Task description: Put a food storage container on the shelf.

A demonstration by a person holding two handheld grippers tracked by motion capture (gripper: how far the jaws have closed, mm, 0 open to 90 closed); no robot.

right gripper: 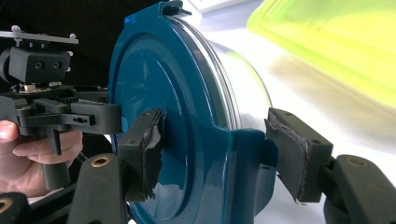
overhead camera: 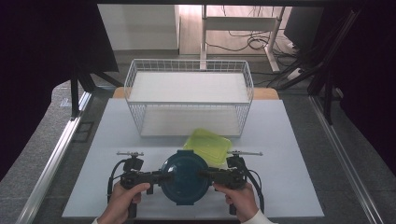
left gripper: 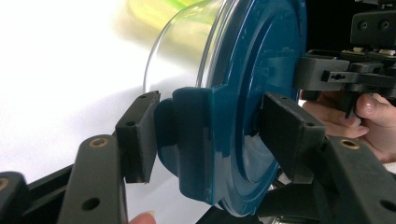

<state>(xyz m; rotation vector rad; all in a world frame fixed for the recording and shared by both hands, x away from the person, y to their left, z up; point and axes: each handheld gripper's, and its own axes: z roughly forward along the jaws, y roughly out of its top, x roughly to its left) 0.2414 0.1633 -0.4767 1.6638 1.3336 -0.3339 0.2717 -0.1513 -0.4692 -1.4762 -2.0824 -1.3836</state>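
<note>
From above I see the white table [overhead camera: 289, 154] with the wire basket [overhead camera: 189, 95] standing at twelve o'clock, well apart from my grippers. At six o'clock, near the front edge, sits the round container with the dark teal lid [overhead camera: 185, 177]; its clear wall shows under the lid in the left gripper view. A yellow-green lid [overhead camera: 208, 144] lies just beside it at one o'clock, touching or slightly tucked under it, I cannot tell which. My left gripper [overhead camera: 164, 177] comes in at nine o'clock, its jaws straddling a lid clasp, and I cannot tell whether the pads press it. My right gripper [overhead camera: 205, 175] at three o'clock does likewise on the opposite clasp, with the same doubt.
</note>
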